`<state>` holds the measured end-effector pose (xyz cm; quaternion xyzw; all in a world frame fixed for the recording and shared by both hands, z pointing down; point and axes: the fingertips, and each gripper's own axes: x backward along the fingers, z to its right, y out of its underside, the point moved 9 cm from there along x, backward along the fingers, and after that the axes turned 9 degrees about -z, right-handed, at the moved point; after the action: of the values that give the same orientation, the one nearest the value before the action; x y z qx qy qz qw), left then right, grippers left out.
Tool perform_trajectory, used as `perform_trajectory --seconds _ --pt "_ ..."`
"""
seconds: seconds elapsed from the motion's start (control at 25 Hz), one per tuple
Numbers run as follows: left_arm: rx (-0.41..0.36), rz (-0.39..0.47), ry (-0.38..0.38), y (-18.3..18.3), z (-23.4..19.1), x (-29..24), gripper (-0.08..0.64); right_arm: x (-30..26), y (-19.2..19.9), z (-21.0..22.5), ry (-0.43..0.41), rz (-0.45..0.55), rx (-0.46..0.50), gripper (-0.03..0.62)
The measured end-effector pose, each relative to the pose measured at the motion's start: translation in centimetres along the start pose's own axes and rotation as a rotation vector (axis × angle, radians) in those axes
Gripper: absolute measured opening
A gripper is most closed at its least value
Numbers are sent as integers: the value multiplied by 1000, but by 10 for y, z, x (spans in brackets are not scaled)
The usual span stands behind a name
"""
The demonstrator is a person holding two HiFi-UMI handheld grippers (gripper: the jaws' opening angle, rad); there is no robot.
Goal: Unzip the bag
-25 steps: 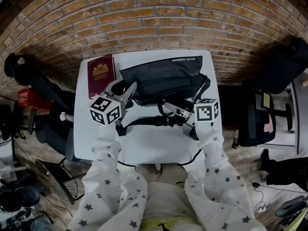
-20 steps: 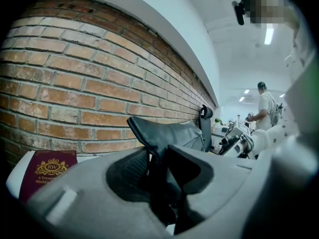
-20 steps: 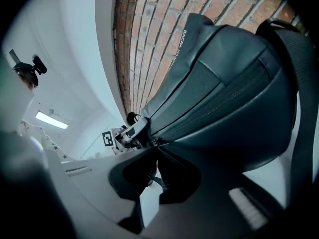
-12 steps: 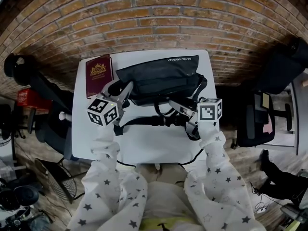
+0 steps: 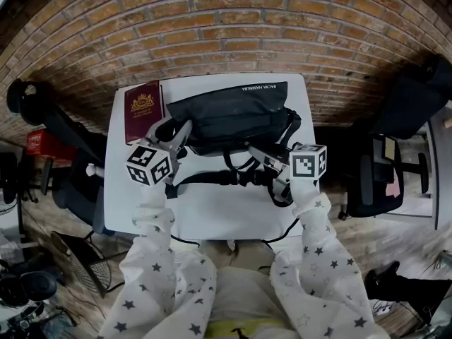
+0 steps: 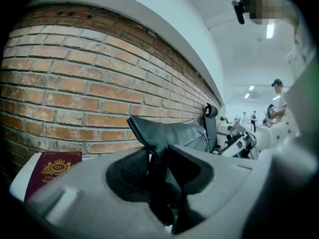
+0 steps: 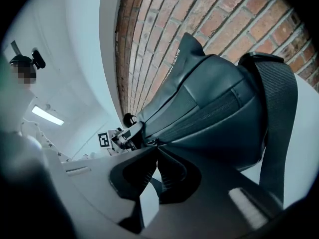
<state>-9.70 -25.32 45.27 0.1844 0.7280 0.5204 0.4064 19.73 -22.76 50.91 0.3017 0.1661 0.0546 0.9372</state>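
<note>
First, two star-printed sleeves (image 5: pixel 159 260) reach over the near edge of the white desk (image 5: pixel 212 214). Past the bare middle of the desk a black strap (image 5: pixel 212 177) trails between the two claws. The right claw (image 5: pixel 253 150) lies toward the right edge and points left. Its jaws are clenched almost together at the near end of the zipper (image 7: pixel 199 116), apparently on the zipper pull (image 7: pixel 148 143). The left claw (image 5: pixel 176 127) stands toward the left edge and is grasping a pinched-up fold of the left end of the black bag (image 5: pixel 233 111), with fabric between its pads. The bag lies along the far edge, its length running left to right. A maroon passport (image 5: pixel 143 108) lies flat at the far left corner, just beside the bag. A brick wall (image 5: pixel 226 27) rises behind the desk.
</note>
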Motion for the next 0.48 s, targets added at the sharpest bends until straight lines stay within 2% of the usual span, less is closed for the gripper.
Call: perform_trajectory --seconds 0.16,0.48 --pt "-4 -5 -12 0 -3 2 115 9 -1 4 9 31 -20 14" --pt "1 0 -33 4 -9 8 117 9 -3 4 26 31 -4 14"
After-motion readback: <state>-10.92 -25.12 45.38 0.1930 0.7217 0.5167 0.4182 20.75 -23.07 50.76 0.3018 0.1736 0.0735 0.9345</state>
